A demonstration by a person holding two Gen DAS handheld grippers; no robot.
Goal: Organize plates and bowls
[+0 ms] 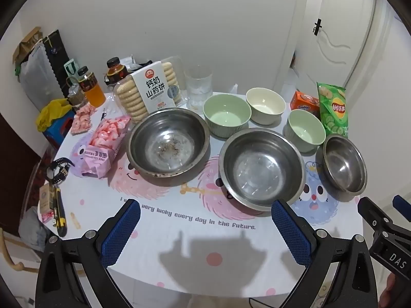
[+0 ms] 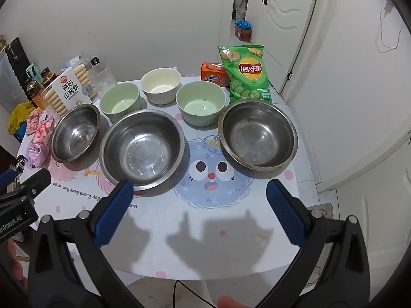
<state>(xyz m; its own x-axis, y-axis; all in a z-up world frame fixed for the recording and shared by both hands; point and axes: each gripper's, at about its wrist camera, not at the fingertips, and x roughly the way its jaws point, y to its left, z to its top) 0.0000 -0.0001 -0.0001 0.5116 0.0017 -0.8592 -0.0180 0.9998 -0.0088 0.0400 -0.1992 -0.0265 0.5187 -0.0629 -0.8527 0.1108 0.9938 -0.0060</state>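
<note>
- Opening moment of a sorting job, by the look of it: six bowls standing apart on the round table (image 2: 282, 243) with its cartoon-monster cloth, none yet nested, no plates in view.
- Front row, three stainless steel bowls: left steel bowl (image 1: 168, 142), flecked with dark residue in its base; middle steel bowl (image 2: 141, 148); right steel bowl (image 2: 259, 134), near the table's right edge.
- Back row, three ceramic bowls: left green bowl (image 2: 120, 101), cream bowl (image 2: 161, 85) behind and between, right green bowl (image 2: 201, 102), just behind the gap between middle and right steel bowls.
- Left gripper (image 1: 205, 210) spread to full width, nothing between the blue pads, angled steeply down over the bare near part of the cloth, short of the left and middle steel bowls.
- Right gripper (image 2: 199, 190) likewise wide apart and empty, tipped down the same way, poised ahead of the middle and right steel bowls; touching nothing.
- Both tools side by side, each one's black body edging into the other's view.
- Likely next: reaching forward to a bowl rim, one pad inside and one outside the wall, then lifting it into a bowl of like kind; steel into steel, ceramic into ceramic a sensible guess.
- Worth care: thin slick steel rims apt to slip; snack clutter crowding the back, namely a Lay's crisp bag (image 2: 244, 73), an Ovaltine box (image 2: 213, 75), a biscuit tray (image 1: 151, 88) and a glass tumbler (image 1: 198, 87).
</note>
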